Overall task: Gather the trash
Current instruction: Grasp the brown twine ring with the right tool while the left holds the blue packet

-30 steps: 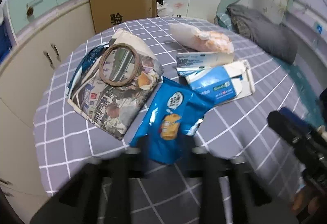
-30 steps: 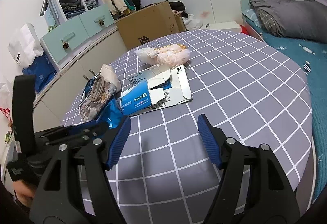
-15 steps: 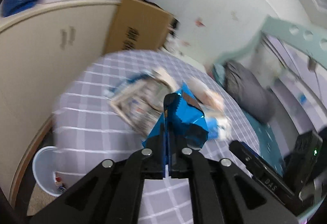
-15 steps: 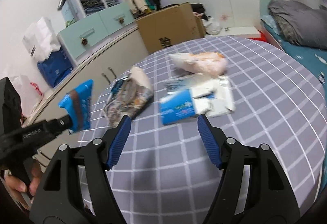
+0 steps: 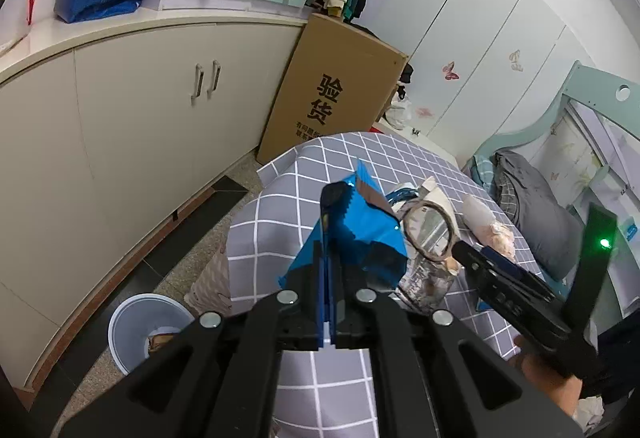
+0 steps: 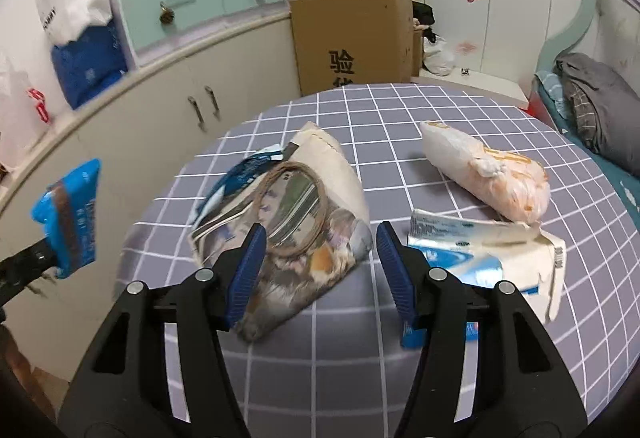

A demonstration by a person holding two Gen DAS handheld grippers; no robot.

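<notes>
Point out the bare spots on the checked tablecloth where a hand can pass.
Free: the far checked tablecloth toward the cardboard box, and the near edge below the printed bag. Crowded: the middle, where the printed bag, torn tissue box and white-orange packet sit close.

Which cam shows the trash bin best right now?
Left wrist. The white bin sits on the floor beside the table, rim and some trash inside visible, below the left gripper clamping the blue wrapper. The right wrist view doesn't show the bin at all.
</notes>
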